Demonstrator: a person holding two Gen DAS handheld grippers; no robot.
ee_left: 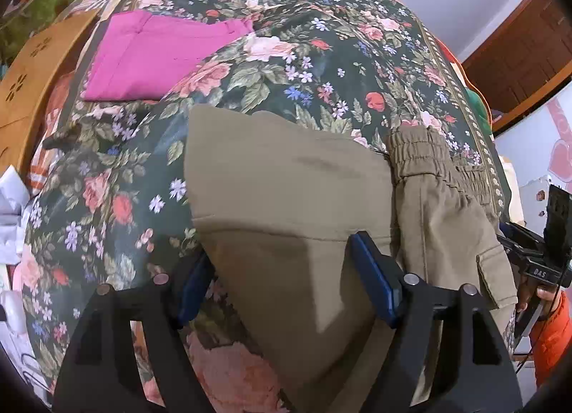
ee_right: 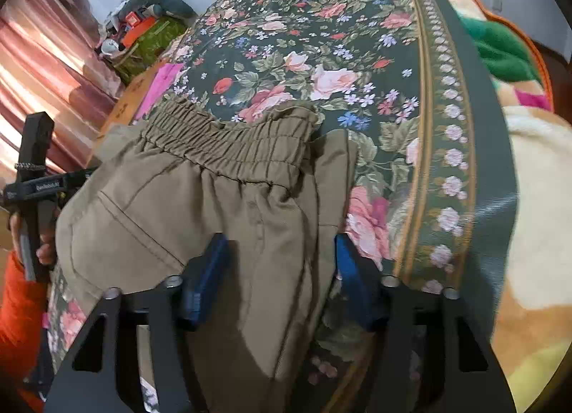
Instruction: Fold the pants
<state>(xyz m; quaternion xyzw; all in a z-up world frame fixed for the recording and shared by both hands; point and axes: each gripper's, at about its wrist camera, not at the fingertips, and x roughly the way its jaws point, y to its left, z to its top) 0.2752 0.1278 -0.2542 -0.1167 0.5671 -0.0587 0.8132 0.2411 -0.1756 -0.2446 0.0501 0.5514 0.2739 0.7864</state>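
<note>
Khaki pants [ee_left: 286, 180] on the floral bedspread [ee_left: 321, 55], both grippers over them.

Left gripper [ee_left: 282, 280] and right gripper [ee_right: 279, 270] each have their jaws spread wide, cloth between the pads, seemingly ungripped. Folded pink pants [ee_left: 150, 59] lie well apart.

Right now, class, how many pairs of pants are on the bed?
2. Khaki pants lie near, under both tongs; pink pants lie folded at the far left edge. Others may be hidden.
</note>
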